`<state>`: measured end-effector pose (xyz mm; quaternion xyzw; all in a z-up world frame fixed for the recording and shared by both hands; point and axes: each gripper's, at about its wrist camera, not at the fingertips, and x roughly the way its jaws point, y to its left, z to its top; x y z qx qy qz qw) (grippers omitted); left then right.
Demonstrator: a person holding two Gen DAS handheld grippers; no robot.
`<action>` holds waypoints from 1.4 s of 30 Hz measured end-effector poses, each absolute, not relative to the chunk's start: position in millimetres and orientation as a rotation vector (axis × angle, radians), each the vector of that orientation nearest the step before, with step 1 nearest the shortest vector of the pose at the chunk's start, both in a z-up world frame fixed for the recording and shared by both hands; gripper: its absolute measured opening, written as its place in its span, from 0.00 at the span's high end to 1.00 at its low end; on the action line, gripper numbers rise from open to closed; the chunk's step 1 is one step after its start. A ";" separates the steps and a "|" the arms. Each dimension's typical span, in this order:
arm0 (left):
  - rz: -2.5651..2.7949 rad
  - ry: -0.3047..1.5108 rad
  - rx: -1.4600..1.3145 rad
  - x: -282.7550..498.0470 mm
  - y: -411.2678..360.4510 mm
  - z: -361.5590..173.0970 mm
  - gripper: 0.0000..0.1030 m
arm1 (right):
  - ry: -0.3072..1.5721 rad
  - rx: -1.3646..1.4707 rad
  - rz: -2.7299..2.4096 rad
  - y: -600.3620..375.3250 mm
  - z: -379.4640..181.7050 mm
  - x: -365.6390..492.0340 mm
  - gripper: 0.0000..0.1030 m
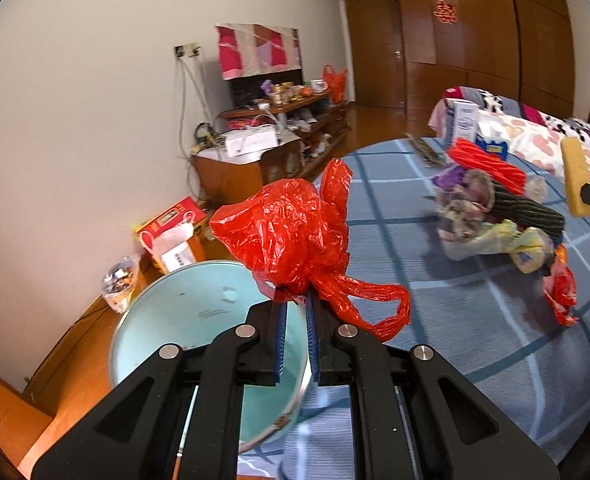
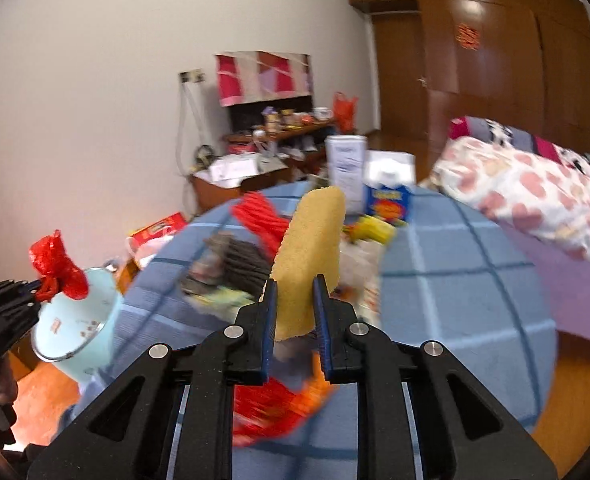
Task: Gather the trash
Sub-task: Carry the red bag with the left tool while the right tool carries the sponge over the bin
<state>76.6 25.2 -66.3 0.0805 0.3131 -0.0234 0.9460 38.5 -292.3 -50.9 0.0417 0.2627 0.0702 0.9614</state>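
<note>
My left gripper (image 1: 295, 300) is shut on a crumpled red plastic bag (image 1: 291, 232) and holds it just above the far rim of a light blue bucket (image 1: 199, 312) at the table's left edge. The bag (image 2: 57, 266) and bucket (image 2: 79, 316) also show at the left of the right wrist view. My right gripper (image 2: 293, 284) is shut on a yellow sponge (image 2: 311, 256), upright above a pile of trash (image 1: 499, 216) on the blue checked tablecloth (image 1: 435, 288). The sponge (image 1: 577, 176) also shows at the right of the left wrist view. A red wrapper (image 2: 271, 412) lies below my right gripper.
White cartons (image 2: 349, 170) and a blue box (image 2: 389, 202) stand at the table's far edge. A bed with a flowered quilt (image 2: 535, 196) lies to the right. A cluttered low wooden shelf (image 1: 279, 132) stands against the wall, with a red box (image 1: 171, 232) on the floor.
</note>
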 end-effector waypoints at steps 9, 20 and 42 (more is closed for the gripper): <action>0.051 0.626 0.147 76.6 62.7 -61.8 0.91 | 0.519 0.006 0.277 -221.4 -46.6 70.1 0.82; 0.149 0.643 0.147 75.6 97.5 -66.0 0.91 | 0.544 -0.079 0.402 -152.0 -55.3 93.9 0.82; 0.281 0.712 0.117 72.2 155.0 -80.2 0.91 | 0.594 -0.193 0.548 -59.0 -77.6 117.8 0.82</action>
